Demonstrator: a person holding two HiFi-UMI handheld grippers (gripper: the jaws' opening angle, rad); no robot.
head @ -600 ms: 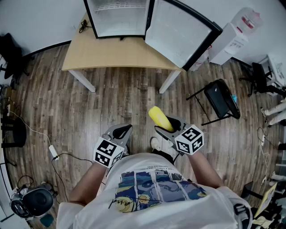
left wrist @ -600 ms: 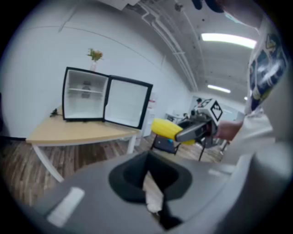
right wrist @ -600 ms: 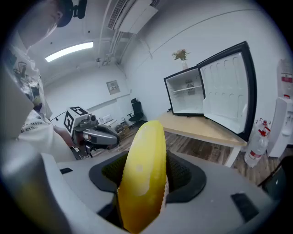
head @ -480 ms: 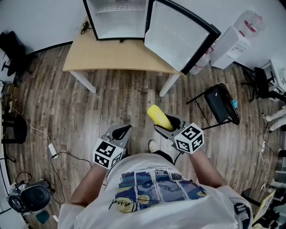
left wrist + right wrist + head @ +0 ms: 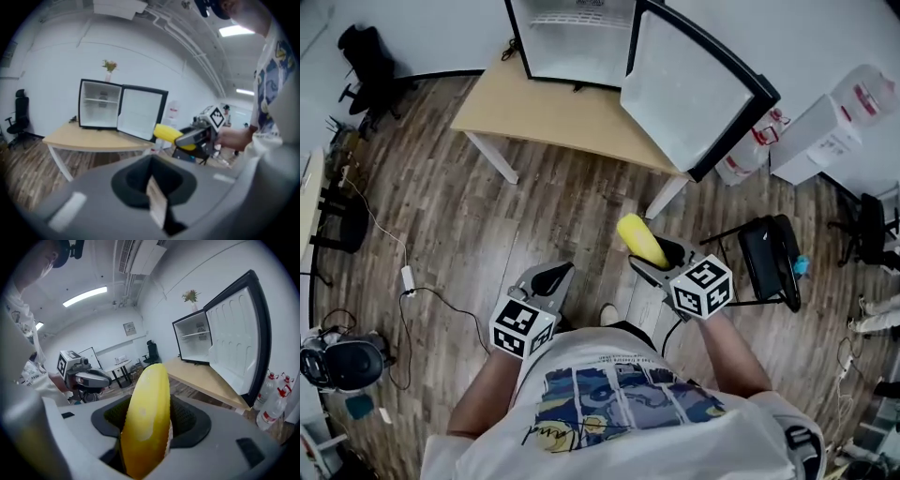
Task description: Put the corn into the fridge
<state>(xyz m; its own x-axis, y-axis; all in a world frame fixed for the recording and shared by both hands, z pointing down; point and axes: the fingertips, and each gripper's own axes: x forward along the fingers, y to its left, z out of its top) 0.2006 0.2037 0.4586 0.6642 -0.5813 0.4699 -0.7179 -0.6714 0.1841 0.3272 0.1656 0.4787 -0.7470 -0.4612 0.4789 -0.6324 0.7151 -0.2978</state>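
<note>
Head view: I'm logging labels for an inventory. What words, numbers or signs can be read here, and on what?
Nothing reads clearly.
T-shirt: small print above the graphic, too small to read.
Water jug: red label, blurred.
Marker cubes: black-and-white patterns, no letters.

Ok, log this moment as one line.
right gripper: shut on corn | left gripper: shut, empty | fridge: door open | corn: not yet inside

No lettering is legible; the print on the T-shirt (image 5: 619, 398) is too small.
</note>
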